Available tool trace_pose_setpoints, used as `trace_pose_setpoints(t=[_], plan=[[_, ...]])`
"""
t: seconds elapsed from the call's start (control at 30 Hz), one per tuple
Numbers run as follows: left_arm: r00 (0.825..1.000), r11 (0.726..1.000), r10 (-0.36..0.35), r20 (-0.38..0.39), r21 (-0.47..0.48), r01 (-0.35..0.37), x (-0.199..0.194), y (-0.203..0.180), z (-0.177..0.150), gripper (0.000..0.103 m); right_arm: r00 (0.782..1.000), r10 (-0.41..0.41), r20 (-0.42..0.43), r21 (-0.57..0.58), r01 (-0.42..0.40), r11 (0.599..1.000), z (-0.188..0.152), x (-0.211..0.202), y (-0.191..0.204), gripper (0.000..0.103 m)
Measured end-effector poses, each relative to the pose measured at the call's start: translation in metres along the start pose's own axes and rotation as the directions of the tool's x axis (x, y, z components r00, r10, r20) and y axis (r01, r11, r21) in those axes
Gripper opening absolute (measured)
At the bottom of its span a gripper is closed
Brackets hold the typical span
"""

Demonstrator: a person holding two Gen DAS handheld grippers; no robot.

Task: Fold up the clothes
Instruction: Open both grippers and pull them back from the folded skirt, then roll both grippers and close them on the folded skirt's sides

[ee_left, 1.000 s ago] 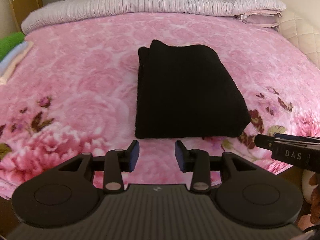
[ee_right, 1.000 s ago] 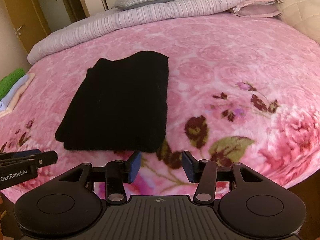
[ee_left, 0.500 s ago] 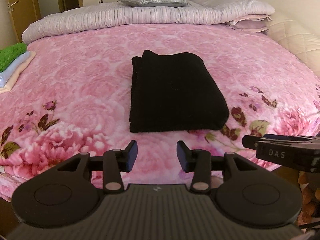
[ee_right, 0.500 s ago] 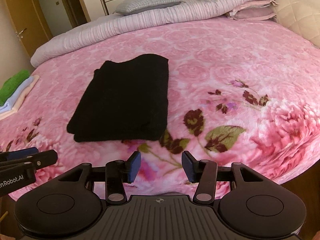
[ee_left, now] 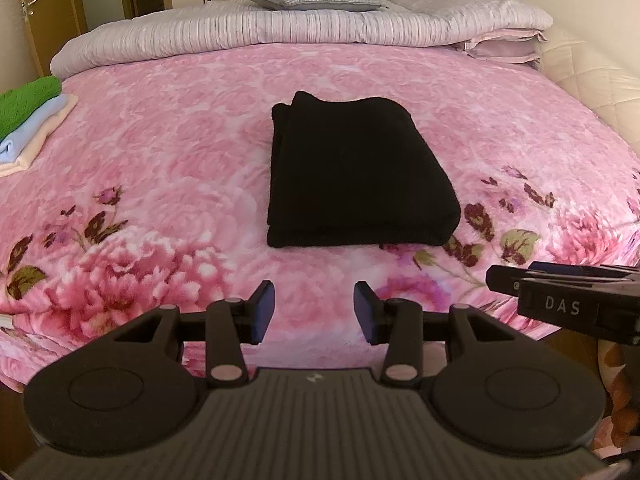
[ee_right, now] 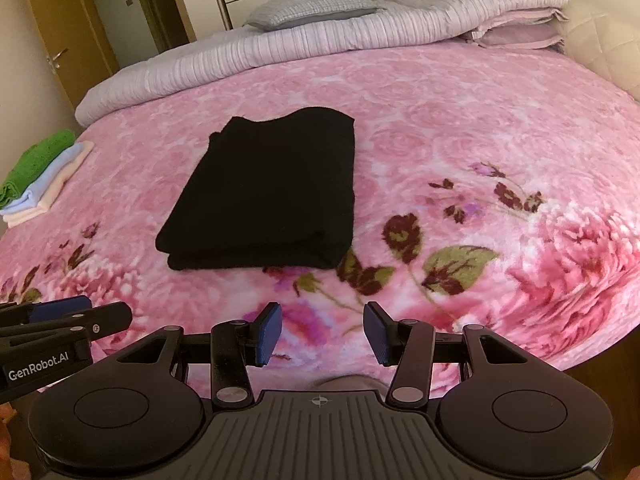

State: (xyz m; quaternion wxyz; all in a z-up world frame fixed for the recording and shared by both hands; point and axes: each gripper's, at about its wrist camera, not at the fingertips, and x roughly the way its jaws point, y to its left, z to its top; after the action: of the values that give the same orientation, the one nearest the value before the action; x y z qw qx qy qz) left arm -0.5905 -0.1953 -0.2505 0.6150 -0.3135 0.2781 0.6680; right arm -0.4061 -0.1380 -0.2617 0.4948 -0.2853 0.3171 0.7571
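A black garment [ee_left: 356, 172], folded into a neat rectangle, lies on the pink floral blanket [ee_left: 160, 152] in the middle of the bed; it also shows in the right wrist view [ee_right: 272, 196]. My left gripper [ee_left: 315, 308] is open and empty, held back from the garment above the bed's near edge. My right gripper [ee_right: 322, 330] is open and empty, also back from the garment at the near edge. Each gripper shows at the side of the other's view: the right gripper [ee_left: 568, 300] and the left gripper [ee_right: 60, 320].
A stack of folded clothes, green on top [ee_left: 28, 120], sits at the bed's left side [ee_right: 44, 172]. A rolled grey quilt [ee_left: 280, 28] and pillows [ee_right: 312, 8] lie at the head. A wooden door [ee_right: 56, 32] stands at the left.
Both grippers have pulled back and risen from the folded garment, so it looks smaller and farther. Both stay open and empty.
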Motion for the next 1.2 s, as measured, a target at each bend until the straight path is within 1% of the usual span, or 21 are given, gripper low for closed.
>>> trace_pose_setpoints(t=[0.47, 0.6, 0.77, 0.87, 0.93, 0.97, 1.03, 1.07, 1.13, 1.17, 1.2], plan=[[0.999, 1.0, -0.007, -0.046, -0.027, 0.006, 0.021, 0.008, 0.003, 0.039, 1.0, -0.01, -0.013, -0.038, 0.009, 0.999, 0.007, 0.014, 0.002, 0.049], [0.998, 0.999, -0.019, -0.058, -0.049, 0.016, 0.03, 0.014, 0.007, 0.043, 1.0, -0.019, -0.018, -0.042, 0.018, 0.999, 0.011, 0.021, 0.001, 0.049], [0.996, 0.995, -0.052, -0.067, -0.091, 0.046, 0.045, 0.028, 0.016, 0.044, 0.999, -0.032, -0.029, -0.039, 0.031, 0.999, 0.017, 0.031, -0.004, 0.049], [0.993, 0.984, -0.093, -0.066, -0.158, 0.082, 0.055, 0.045, 0.022, 0.044, 0.998, -0.04, -0.038, -0.028, 0.039, 0.999, 0.021, 0.037, -0.01, 0.049], [0.99, 0.97, -0.128, -0.061, -0.214, 0.113, 0.062, 0.059, 0.026, 0.044, 0.998, -0.034, -0.048, 0.0, 0.034, 0.999, 0.023, 0.044, -0.021, 0.049], [0.986, 0.956, -0.157, -0.054, -0.257, 0.138, 0.067, 0.069, 0.028, 0.046, 0.998, -0.019, -0.055, 0.031, 0.021, 0.999, 0.025, 0.047, -0.029, 0.049], [0.975, 0.916, -0.219, -0.034, -0.35, 0.193, 0.078, 0.091, 0.032, 0.047, 0.996, 0.083, -0.044, 0.179, -0.074, 0.981, 0.026, 0.053, -0.056, 0.049], [0.97, 0.896, -0.242, -0.026, -0.39, 0.213, 0.085, 0.101, 0.033, 0.048, 0.991, 0.133, -0.032, 0.252, -0.121, 0.96, 0.026, 0.056, -0.07, 0.049], [0.96, 0.853, -0.28, -0.01, -0.462, 0.244, 0.099, 0.119, 0.037, 0.05, 0.973, 0.23, 0.001, 0.39, -0.212, 0.896, 0.027, 0.062, -0.097, 0.049], [0.955, 0.833, -0.296, -0.003, -0.49, 0.257, 0.106, 0.127, 0.039, 0.051, 0.966, 0.257, 0.016, 0.439, -0.238, 0.867, 0.028, 0.067, -0.105, 0.049], [0.95, 0.818, -0.312, 0.002, -0.508, 0.27, 0.114, 0.133, 0.041, 0.053, 0.959, 0.282, 0.032, 0.485, -0.262, 0.834, 0.028, 0.071, -0.113, 0.052]])
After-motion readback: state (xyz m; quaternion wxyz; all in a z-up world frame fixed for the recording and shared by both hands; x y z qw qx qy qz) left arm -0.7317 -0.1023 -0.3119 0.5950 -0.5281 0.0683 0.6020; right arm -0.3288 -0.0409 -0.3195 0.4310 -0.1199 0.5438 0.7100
